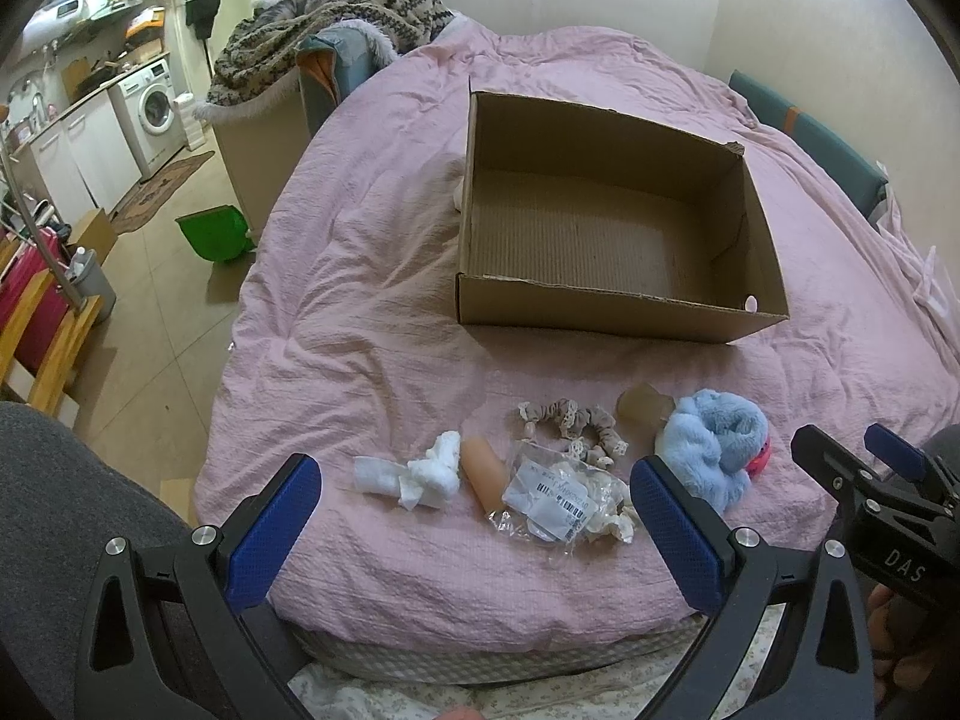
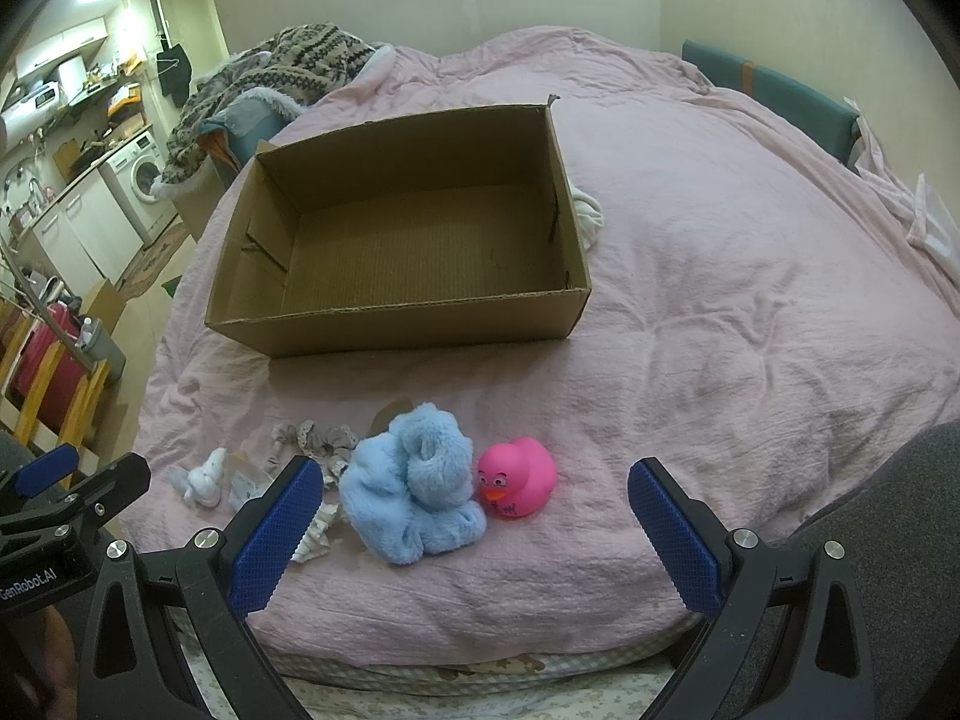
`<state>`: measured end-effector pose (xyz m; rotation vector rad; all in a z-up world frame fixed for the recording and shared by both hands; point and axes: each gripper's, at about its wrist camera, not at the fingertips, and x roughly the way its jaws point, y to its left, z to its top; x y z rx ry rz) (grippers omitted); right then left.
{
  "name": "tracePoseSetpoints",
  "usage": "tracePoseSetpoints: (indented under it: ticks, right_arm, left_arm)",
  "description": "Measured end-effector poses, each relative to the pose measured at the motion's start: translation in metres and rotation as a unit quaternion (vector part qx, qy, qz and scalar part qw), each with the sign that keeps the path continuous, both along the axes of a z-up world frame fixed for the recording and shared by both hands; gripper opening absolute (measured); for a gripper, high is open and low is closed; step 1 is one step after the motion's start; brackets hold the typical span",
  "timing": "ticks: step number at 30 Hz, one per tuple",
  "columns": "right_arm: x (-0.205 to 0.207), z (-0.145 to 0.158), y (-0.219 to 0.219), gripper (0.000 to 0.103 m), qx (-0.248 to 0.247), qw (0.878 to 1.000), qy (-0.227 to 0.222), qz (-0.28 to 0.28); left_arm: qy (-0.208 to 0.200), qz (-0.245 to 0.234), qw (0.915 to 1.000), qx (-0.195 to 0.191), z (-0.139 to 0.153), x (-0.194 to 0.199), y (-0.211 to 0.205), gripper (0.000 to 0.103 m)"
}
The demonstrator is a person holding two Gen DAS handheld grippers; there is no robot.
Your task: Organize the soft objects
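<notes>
Right wrist view: right tongs [image 2: 477,531] spread wide and empty above the near edge of the bed [image 2: 750,300], framing the blue plush [image 2: 414,492] and the pink duck [image 2: 519,483], which touch each other. Left wrist view: left tongs [image 1: 474,528] likewise wide apart and empty, over the packaged item [image 1: 555,498], the peach cylinder [image 1: 483,474], the white cloth wad [image 1: 420,477] and the lace scrunchie [image 1: 573,426]. Cardboard box [image 2: 396,324] empty, farther up the bed, well apart from the row. Recommended first pick: blue plush, right tongs. Lower over its bulkiest fold, close until the pile compresses, lift clear before travelling so the duck is not dragged. Release low inside the box, toward a corner, leaving room. Small translucent object behind the plush: probably soft, identity unclear. Take one item per grasp; bag film may slip.
</notes>
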<state>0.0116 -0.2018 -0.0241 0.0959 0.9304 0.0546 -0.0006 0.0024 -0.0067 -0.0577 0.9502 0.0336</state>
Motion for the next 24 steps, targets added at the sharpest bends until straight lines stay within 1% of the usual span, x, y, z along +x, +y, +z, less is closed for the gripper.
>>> tracePoseSetpoints:
  ticks: [14,17,20,24]
  right_arm:
    - [0.002,0.0,-0.002,0.103,0.0,1.0,0.006,0.002]
    - [0.004,-0.001,-0.005,0.103,0.013,1.0,0.013,0.001]
    - [0.006,-0.001,-0.006,0.103,0.025,0.999,0.028,0.007]
    - [0.012,0.003,-0.01,0.103,0.065,0.996,0.054,0.019]
  left_arm:
    - [0.004,-0.004,1.0,0.0,-0.003,-0.001,-0.002,0.103]
    - [0.01,-0.008,0.9999,0.001,-0.005,0.0,-0.002,0.103]
    - [0.027,-0.006,0.9996,0.001,-0.006,0.008,-0.002,0.103]
    - [0.037,-0.009,0.9991,0.019,0.001,0.021,-0.002,0.103]
